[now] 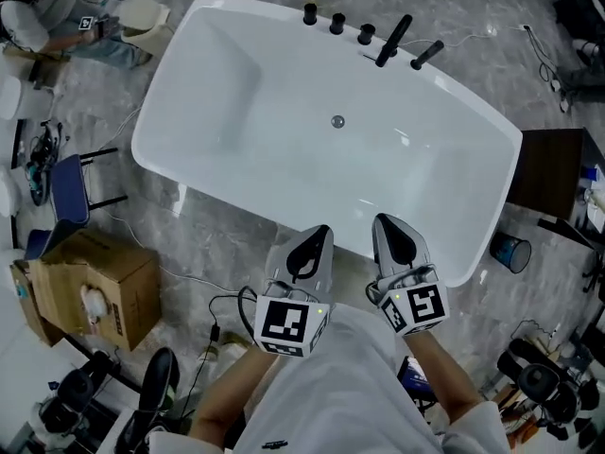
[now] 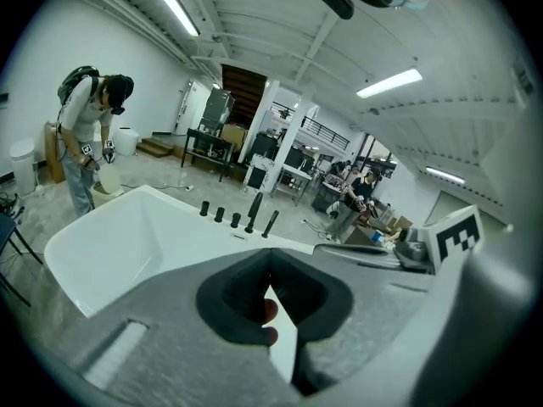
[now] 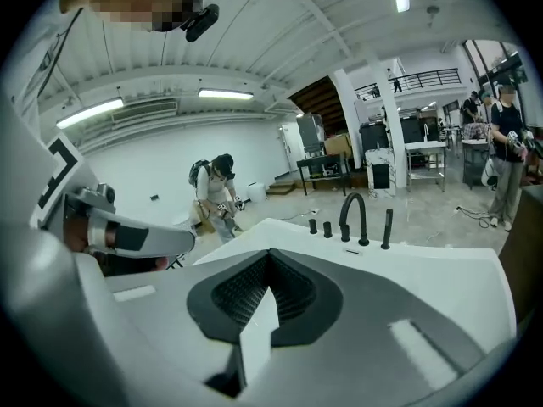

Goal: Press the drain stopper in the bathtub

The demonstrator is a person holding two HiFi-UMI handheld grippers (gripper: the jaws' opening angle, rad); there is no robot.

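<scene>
Both clenched empty: left gripper (image 1: pixel 319 235), right gripper (image 1: pixel 386 225), above the near rim of the bathtub (image 1: pixel 425 189). Calls for a reach straight ahead, down to the mid-floor drain stopper (image 1: pixel 337 121), about equally near either.

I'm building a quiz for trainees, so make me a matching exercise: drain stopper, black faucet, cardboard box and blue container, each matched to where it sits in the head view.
1. drain stopper
2. black faucet
3. cardboard box
4. blue container

A. on the floor, left of the bathtub
B. on the floor, by the bathtub's right end
C. on the bathtub's far rim
D. middle of the bathtub's bottom

Pairs: 1-D, 2-C, 3-A, 4-B.
</scene>
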